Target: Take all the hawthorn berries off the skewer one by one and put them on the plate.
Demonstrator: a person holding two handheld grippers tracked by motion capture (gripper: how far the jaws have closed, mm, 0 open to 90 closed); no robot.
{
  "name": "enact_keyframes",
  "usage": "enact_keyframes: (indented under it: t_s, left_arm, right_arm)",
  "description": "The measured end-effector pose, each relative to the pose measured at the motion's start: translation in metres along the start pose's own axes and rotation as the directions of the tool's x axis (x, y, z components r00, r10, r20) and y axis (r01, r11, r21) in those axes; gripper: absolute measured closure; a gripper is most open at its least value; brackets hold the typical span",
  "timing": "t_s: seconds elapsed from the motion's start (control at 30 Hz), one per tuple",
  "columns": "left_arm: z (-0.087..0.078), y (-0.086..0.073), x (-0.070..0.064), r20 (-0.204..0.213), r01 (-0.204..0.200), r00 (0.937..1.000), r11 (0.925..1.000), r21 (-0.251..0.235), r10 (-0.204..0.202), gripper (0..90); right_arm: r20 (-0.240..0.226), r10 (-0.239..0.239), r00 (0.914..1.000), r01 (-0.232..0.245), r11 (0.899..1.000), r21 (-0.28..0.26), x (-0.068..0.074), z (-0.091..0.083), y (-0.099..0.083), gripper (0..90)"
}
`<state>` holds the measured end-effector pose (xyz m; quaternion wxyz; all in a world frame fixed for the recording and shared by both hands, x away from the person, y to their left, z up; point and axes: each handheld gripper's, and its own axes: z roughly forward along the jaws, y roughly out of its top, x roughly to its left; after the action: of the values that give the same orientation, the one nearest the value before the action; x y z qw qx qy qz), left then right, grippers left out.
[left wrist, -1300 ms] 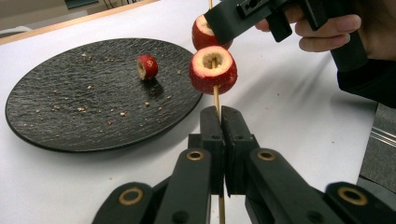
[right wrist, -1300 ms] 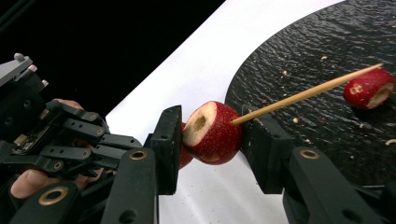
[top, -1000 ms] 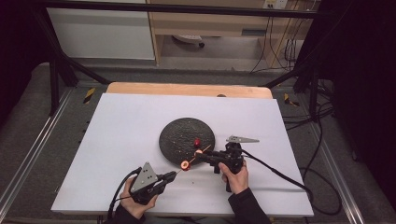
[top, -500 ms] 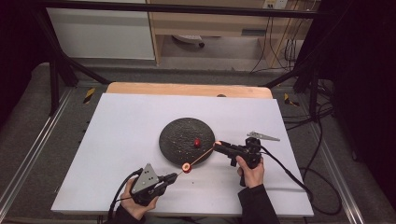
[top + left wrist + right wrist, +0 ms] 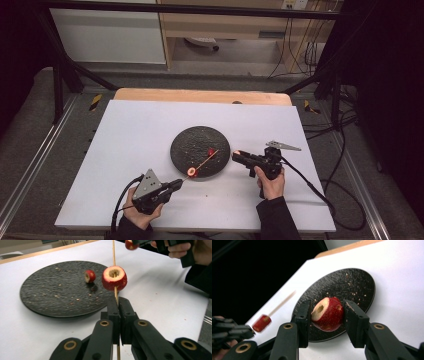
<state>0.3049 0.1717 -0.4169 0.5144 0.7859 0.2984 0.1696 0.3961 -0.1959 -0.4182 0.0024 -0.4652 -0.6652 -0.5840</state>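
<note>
— On the table (image 5: 125, 150), what does my left hand-held gripper (image 5: 117, 305) have?

— I see its jaws clamped tight on a thin wooden skewer (image 5: 114, 251), with one cored red fruit piece (image 5: 114, 278) threaded on it, hanging over the near rim of the black plate (image 5: 190, 145).

— And my right hand-held gripper (image 5: 325, 312)?

— I see it pinching a second cored piece (image 5: 329, 313) between its jaws, held above the table just right of the plate. A third small piece (image 5: 89, 276) lies on the plate, near the skewer.
</note>
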Motion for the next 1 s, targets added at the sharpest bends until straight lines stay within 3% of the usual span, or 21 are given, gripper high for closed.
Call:
enact_keyframes:
  t_s: [0.3, 0.6, 0.8, 1.0]
  left_arm:
    - [0.0, -0.001, 0.009, -0.02, 0.025, 0.9995, 0.9997, 0.001, -0.025, 88.3]
    - [-0.001, -0.002, 0.012, -0.025, 0.033, 0.9991, 0.9994, 0.002, -0.033, 88.3]
    - [0.0, -0.003, 0.013, -0.024, 0.038, 0.999, 0.9992, 0.007, -0.038, 88.3]
    - [0.0, -0.003, 0.013, -0.026, 0.038, 0.999, 0.9992, 0.007, -0.038, 88.3]
  right_arm:
    - [0.041, -0.064, 0.9971, 0.06, 0.994, 0.093, 0.01, 0.037, -0.003, 60.2]
    - [0.073, -0.123, 0.9897, 0.108, 0.977, 0.182, 0.012, 0.079, -0.014, 59.9]
    - [0.084, -0.152, 0.9848, 0.131, 0.969, 0.209, 0.01, 0.085, -0.021, 57.4]
    - [0.072, -0.176, 0.9818, 0.159, 0.968, 0.194, 0.017, 0.073, -0.012, 49.4]
